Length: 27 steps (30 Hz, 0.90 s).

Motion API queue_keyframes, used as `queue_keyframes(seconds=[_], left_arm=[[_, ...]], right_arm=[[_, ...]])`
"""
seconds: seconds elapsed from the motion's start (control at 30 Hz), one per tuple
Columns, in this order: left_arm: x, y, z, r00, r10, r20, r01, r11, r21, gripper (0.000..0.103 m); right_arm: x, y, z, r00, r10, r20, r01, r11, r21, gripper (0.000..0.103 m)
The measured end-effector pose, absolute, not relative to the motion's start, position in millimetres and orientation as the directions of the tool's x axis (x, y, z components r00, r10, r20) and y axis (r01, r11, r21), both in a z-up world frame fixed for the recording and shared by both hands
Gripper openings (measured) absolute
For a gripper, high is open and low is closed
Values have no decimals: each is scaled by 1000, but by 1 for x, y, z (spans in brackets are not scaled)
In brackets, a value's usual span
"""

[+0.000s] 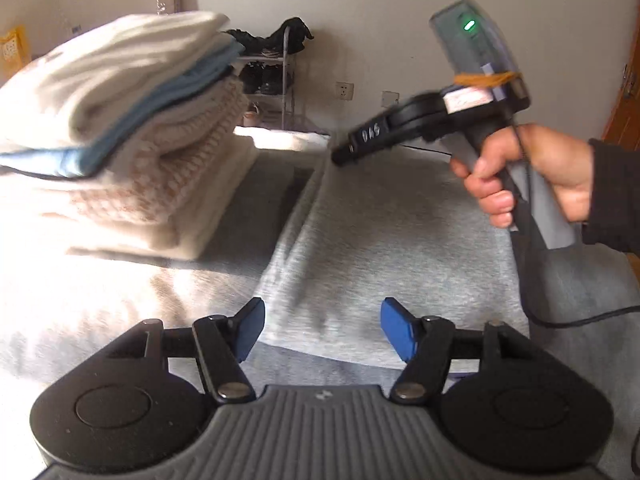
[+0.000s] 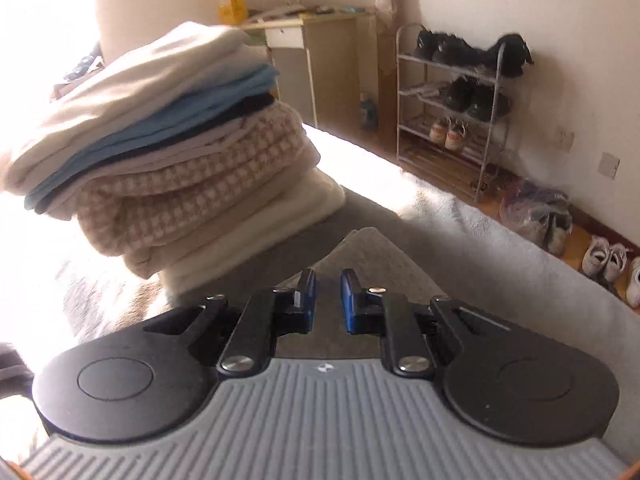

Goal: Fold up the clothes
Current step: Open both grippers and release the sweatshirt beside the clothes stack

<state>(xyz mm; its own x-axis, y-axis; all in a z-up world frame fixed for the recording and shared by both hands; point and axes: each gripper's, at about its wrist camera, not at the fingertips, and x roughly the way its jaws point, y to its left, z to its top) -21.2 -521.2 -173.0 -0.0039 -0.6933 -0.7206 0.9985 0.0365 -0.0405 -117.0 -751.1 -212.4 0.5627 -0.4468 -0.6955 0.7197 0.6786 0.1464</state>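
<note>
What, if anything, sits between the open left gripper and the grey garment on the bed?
Nothing visible. The left gripper hangs open directly over the grey garment; the folded stack sits off to its left, and the right gripper holds the garment's far edge.

Your grey garment (image 1: 380, 232) lies on the bed, one edge lifted into a ridge. Beside it, your folded stack (image 2: 180, 152) stands tall: cream on top, blue, dark, then checked knit.
</note>
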Motion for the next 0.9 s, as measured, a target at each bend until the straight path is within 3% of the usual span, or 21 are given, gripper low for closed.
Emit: queue_keyframes(seconds=[0.1, 0.27, 0.4, 0.63, 0.73, 0.9], left_arm=[[17, -493, -143, 42, -714, -699, 998, 69, -10, 74], [76, -440, -116, 130, -719, -682, 989, 148, 32, 78], [98, -416, -118, 140, -743, -655, 986, 168, 21, 79], [101, -416, -135, 11, -745, -667, 982, 134, -133, 79], [101, -416, -136, -28, -751, -660, 974, 129, -188, 79], [104, -415, -121, -77, -751, -656, 973, 86, -213, 82]], right_arm=[[-98, -774, -216, 505, -409, -760, 781, 591, 201, 15], [-114, -730, -173, 571, -463, -678, 758, 614, 219, 15], [-157, -686, -157, 512, -556, -655, 827, 526, 200, 18], [-204, -662, -221, 254, -586, -769, 966, 189, 175, 21], [-212, -636, -216, 337, -651, -680, 932, 128, 339, 23], [-164, -603, -201, 455, -616, -643, 888, 260, 380, 30]])
